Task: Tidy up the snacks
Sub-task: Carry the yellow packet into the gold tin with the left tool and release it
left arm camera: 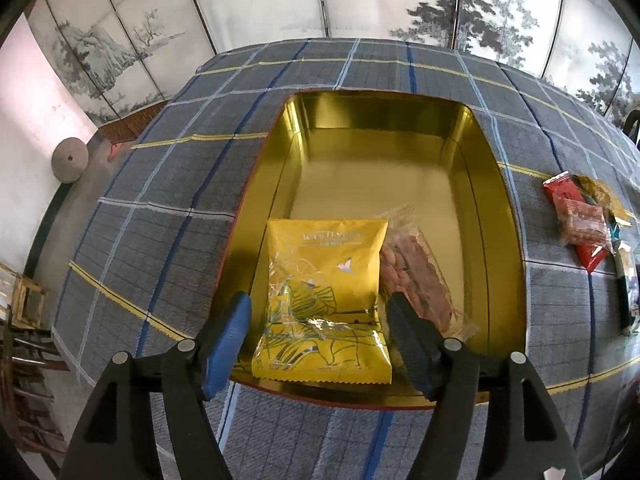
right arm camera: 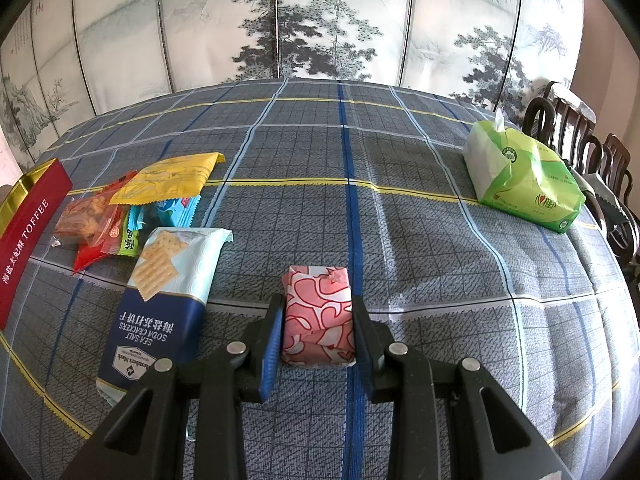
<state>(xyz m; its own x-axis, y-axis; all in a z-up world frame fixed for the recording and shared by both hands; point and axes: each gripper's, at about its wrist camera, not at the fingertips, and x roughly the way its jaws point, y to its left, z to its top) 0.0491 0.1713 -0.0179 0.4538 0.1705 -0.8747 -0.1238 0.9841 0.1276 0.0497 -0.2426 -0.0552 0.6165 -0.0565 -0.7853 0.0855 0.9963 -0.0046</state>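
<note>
In the left wrist view an open gold tin point(left arm camera: 400, 148) sits on the plaid tablecloth. A yellow snack packet point(left arm camera: 324, 300) lies in its near end, with a clear bag of brown snacks point(left arm camera: 416, 276) beside it on the right. My left gripper point(left arm camera: 320, 316) is open, its fingers straddling the yellow packet without touching it. In the right wrist view my right gripper point(right arm camera: 318, 316) is shut on a pink-and-white patterned packet point(right arm camera: 318, 312) that rests on the cloth.
Left of the right gripper lie a soda cracker pack point(right arm camera: 160, 296), a yellow packet point(right arm camera: 172, 178), a red packet point(right arm camera: 94, 226) and small blue and green packets. The tin's red side point(right arm camera: 28, 236) is at far left. A green tissue pack point(right arm camera: 520, 176) and chairs point(right arm camera: 580, 148) are at right.
</note>
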